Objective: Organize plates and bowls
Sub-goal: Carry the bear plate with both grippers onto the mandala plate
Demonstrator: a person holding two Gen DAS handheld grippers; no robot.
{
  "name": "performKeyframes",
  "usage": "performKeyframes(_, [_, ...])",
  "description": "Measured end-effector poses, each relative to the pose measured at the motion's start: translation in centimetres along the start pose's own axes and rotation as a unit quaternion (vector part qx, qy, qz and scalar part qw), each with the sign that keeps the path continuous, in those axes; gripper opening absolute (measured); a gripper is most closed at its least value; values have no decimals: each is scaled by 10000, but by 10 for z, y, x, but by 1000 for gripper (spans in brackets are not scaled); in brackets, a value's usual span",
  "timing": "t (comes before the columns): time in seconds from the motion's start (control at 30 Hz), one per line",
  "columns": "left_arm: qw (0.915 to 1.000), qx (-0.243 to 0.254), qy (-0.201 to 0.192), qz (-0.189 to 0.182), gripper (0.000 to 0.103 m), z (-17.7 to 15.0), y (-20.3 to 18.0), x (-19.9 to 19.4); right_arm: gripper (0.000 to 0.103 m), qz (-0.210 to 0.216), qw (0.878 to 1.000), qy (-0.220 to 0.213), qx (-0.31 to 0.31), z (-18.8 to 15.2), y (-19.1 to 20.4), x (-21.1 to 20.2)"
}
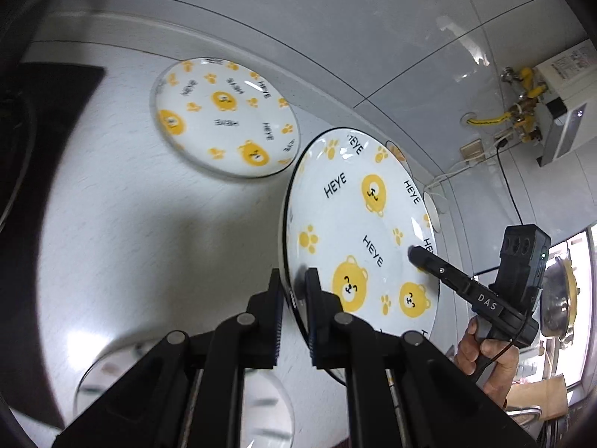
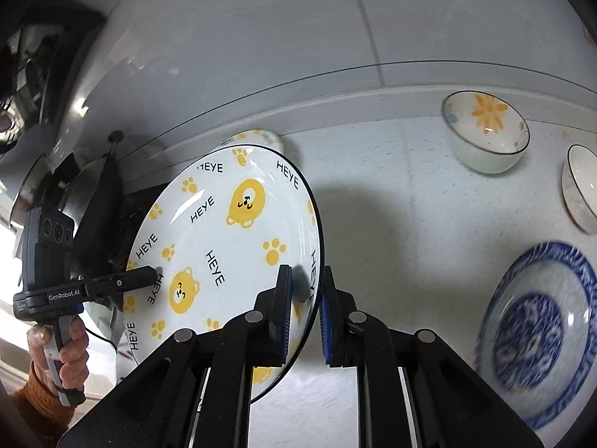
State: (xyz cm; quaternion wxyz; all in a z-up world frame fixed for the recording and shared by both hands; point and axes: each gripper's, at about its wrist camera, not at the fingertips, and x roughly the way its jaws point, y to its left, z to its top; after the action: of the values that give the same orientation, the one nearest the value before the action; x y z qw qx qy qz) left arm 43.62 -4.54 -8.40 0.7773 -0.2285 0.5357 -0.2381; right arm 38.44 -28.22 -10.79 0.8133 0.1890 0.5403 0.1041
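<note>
A white plate with yellow bears and "HEYE" lettering (image 1: 358,231) is held up off the counter, tilted. My left gripper (image 1: 293,283) is shut on its left rim. My right gripper (image 2: 306,287) is shut on the opposite rim of the same plate (image 2: 231,246). Each gripper shows in the other's view: the right one (image 1: 414,252) and the left one (image 2: 151,272). A second matching bear plate (image 1: 224,119) lies flat on the white counter near the back wall.
A bowl with an orange flower (image 2: 485,134), another white bowl (image 2: 582,190) and a blue patterned bowl (image 2: 537,336) sit on the counter to the right. A pale dish (image 1: 179,392) lies below the left gripper. A dark stove (image 1: 41,112) is at the left.
</note>
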Motion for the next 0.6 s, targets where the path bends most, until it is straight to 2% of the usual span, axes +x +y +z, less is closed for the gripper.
performKeyframes(0.2, [10000, -60, 6, 69, 10, -60, 43, -77, 12, 194, 9997, 107, -104, -59, 67, -9])
performKeyframes(0.3, [9998, -76, 71, 147, 10, -91, 68, -103, 12, 307, 9992, 235, -92, -85, 95, -4])
performKeyframes(0.4, [9996, -103, 182, 196, 10, -113, 93, -113, 13, 363, 9985, 403, -54, -115, 118, 8])
performKeyframes(0.6, [9986, -134, 385, 346, 10, -131, 128, -97, 13, 335, 9960, 770, 300, -162, 133, 39])
